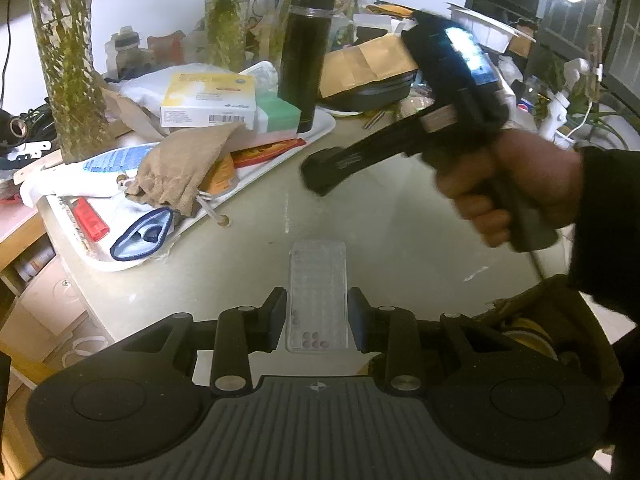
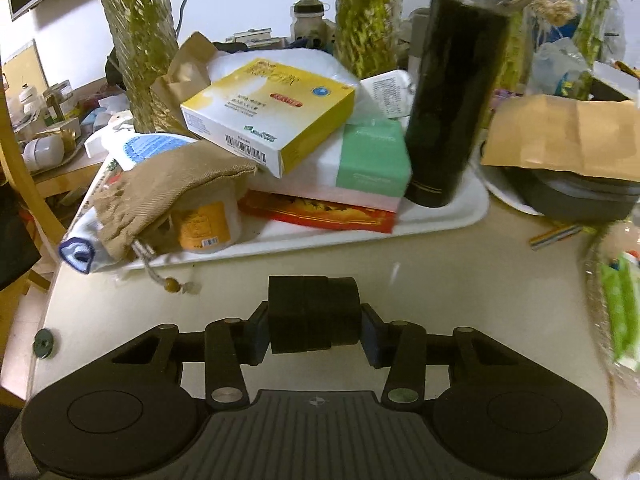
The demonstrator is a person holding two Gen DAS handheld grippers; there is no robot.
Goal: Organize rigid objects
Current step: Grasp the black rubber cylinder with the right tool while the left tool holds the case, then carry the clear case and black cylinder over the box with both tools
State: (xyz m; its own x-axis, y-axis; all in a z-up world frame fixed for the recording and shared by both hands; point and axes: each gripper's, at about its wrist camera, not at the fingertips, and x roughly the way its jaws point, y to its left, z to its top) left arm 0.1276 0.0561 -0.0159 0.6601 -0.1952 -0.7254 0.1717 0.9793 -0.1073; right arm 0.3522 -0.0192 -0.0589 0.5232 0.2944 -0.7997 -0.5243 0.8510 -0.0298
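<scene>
I have something clamped in each gripper, both held low over the bare part of the bench [image 1: 248, 264] in front of the white tray [image 2: 460, 216]. The left gripper [image 1: 317, 322] has its pads pressed on the sides of a clear plastic case [image 1: 318, 292] — flat, ribbed, with a few small dark discs at its near end — gripped across its narrow width so it sticks straight out ahead without drooping. The right gripper [image 2: 314, 330] is closed on a stubby black block [image 2: 314, 314], its pads squeezing the two ends so the weight sits centred between them; from the left wrist view I can see the person's hand [image 1: 516, 188] wrapped round that gripper's handle, angled down towards the tray. The tray already carries the rigid pieces pushed together: a yellow box [image 2: 272, 120] stacked on a green and white box [image 2: 372, 160], a tall black flask [image 2: 448, 100] standing upright at the corner, and a tan drawstring pouch [image 2: 172, 196] slumped at the near edge. My judgement is that both held items are headed for the tray — free room looks scarce there.
</scene>
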